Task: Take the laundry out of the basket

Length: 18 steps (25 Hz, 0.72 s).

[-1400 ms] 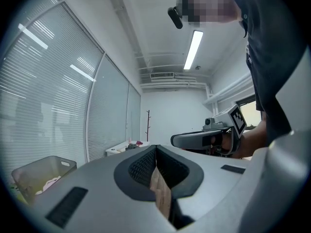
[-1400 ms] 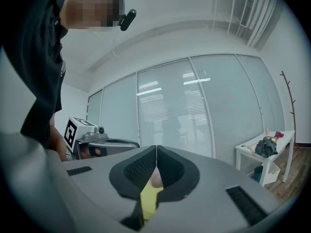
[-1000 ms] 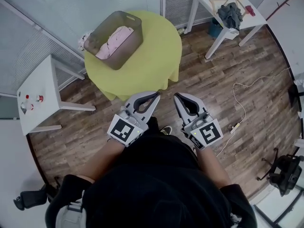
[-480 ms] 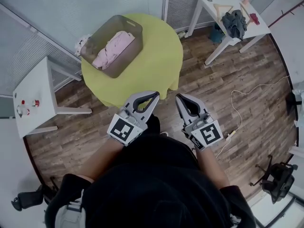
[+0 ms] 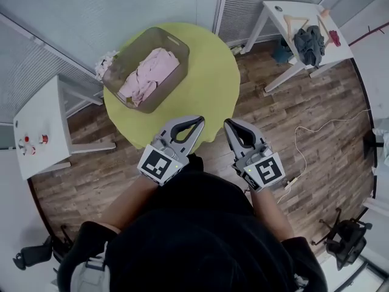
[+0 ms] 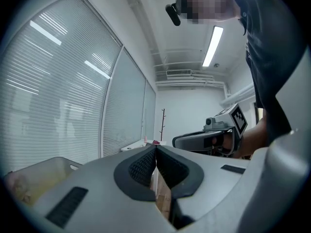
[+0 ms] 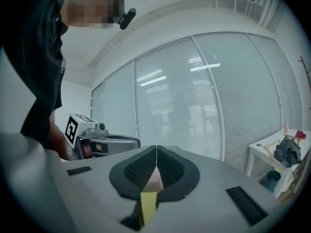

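- A person in dark clothing is standing at the near edge of a round table (image 5: 213, 93) draped in a yellow-green cloth, looking steeply down on it and holding a gripper in each hand.
- The left gripper (image 5: 200, 121) is hovering at the table's near edge. Its jaws are pressed together, tip to tip, and are gripping nothing.
- The right gripper (image 5: 227, 122) is hovering just beside the left one, also at the table's near edge. Its jaws are likewise closed all the way and are carrying nothing.
- A grey-brown basket (image 5: 180, 48) is sitting on the far left part of the table, well apart from both grippers.
- Pink laundry (image 5: 148, 73) is lying bunched up inside the basket.
- A small white side table (image 5: 37, 123) is standing to the left of the round table.
- A white desk (image 5: 285, 11) is standing beyond the round table to the right, with a dark garment (image 5: 310, 41) lying on it.
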{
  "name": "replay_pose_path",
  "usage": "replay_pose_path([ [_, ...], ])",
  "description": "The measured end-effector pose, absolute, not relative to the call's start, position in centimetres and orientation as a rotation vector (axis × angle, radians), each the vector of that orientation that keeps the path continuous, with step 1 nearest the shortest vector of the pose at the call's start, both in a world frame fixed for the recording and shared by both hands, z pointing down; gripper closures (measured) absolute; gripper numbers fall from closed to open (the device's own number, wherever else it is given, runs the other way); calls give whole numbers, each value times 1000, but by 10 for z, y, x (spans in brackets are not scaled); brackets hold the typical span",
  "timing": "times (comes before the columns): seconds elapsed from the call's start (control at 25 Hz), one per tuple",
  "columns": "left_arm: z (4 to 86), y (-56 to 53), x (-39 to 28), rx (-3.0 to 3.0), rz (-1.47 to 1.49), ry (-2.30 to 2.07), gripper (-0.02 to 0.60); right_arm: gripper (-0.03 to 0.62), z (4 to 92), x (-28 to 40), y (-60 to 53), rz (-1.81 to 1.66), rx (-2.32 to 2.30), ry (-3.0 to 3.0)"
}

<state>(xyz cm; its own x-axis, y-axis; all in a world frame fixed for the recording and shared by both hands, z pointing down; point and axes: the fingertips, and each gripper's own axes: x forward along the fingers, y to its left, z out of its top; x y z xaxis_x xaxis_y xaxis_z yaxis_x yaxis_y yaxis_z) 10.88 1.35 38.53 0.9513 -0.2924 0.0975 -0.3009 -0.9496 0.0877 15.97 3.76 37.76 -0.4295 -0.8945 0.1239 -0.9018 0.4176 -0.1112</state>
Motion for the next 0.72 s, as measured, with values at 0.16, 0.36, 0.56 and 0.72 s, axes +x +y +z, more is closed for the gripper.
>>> replay_pose_path([
  [0.16, 387, -16, 105, 2998, 125, -476, 571, 569, 379, 156, 6, 244, 1618, -2613],
  [0.36, 390, -45, 98, 2985, 113, -499, 571, 569, 379, 147, -28, 234, 1585, -2623],
  [0.56, 388, -71, 87, 2975, 116, -556, 571, 569, 377, 132, -56, 239, 1512, -2652],
  [0.72, 388, -90, 74, 2952, 117, -654, 571, 569, 380, 117, -78, 229, 1390, -2688],
])
